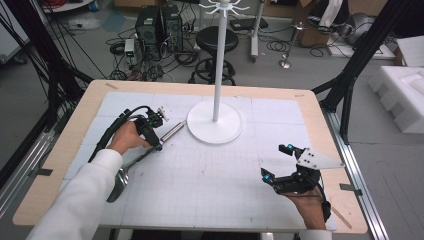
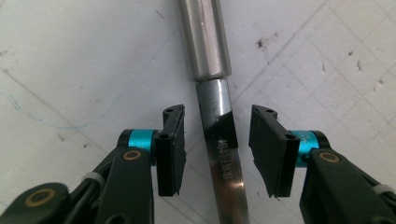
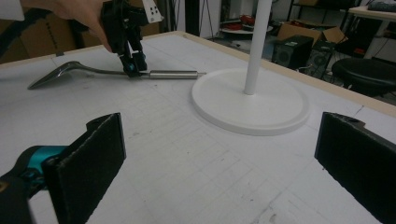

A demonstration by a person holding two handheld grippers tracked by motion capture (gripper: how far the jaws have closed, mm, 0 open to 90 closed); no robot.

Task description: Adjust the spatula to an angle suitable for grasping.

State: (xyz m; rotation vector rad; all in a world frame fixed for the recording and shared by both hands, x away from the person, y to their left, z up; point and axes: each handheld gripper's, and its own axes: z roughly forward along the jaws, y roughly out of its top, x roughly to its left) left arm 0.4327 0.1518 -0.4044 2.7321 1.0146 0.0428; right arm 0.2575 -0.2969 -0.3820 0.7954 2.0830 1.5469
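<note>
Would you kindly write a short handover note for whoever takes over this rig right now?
Left tongs: open, straddling the flat neck of the metal spatula just below its round handle; pads not yet touching.
Right tongs: open, holding nothing, parked at the near right of the table.
Spatula lies flat on the white mat, handle tip pointing at the base of the white stand.
Done: left approach and alignment.
Left: close on the neck and lift; probably onto the stand's hooks, though that is a guess.
</note>
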